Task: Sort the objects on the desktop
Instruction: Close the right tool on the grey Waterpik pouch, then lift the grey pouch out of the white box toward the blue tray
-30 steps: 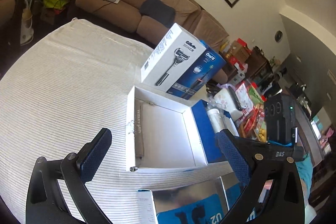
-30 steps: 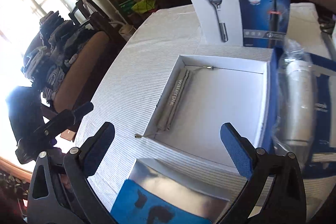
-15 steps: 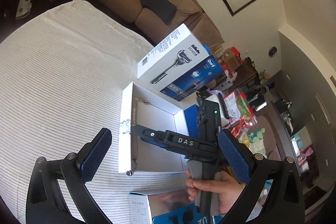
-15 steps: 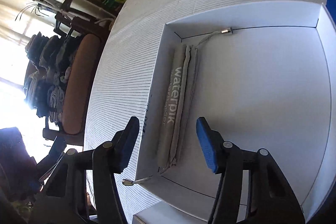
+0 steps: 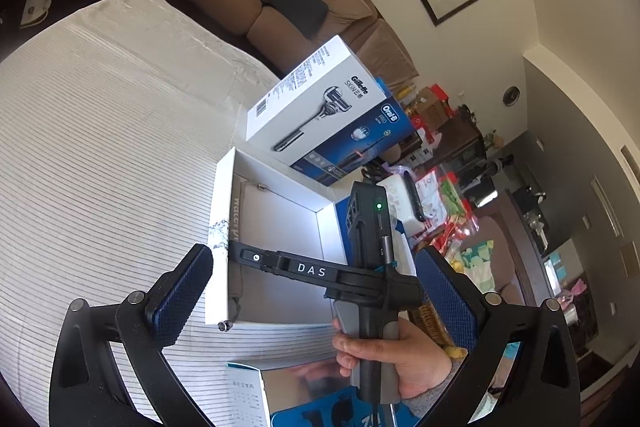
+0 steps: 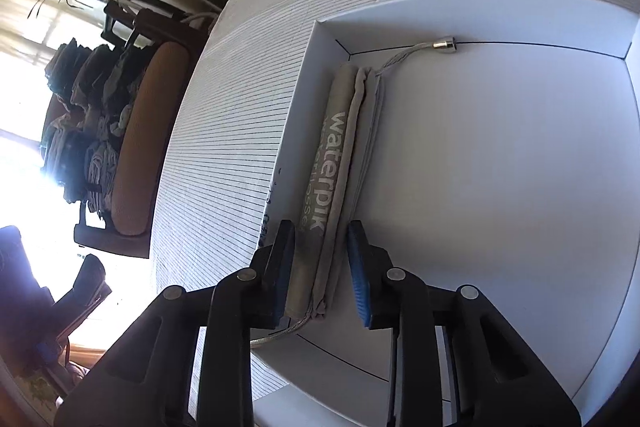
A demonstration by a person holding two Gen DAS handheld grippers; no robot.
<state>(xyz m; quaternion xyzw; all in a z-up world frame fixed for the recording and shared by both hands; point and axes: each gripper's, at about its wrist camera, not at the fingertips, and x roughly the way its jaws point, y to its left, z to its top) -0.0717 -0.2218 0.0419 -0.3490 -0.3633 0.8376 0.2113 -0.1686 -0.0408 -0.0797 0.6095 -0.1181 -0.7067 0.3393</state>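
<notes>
Grey cloth pouch (image 6: pixel 334 183), rolled and soft, lay between the closing jaws of the right claw (image 6: pixel 320 269), along the white box's (image 6: pixel 500 155) left wall; best squeezed mid-roll, clear of its cord. From the left view, the left claw (image 5: pixel 316 291) hung wide open, empty, behind that box.

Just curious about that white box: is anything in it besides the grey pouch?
No, the white box holds only the grey pouch along its left wall; the rest of its floor is bare.

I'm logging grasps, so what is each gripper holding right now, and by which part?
The right gripper is closing around the near end of the folded grey pouch, not yet clamped. The left gripper holds nothing.
</notes>
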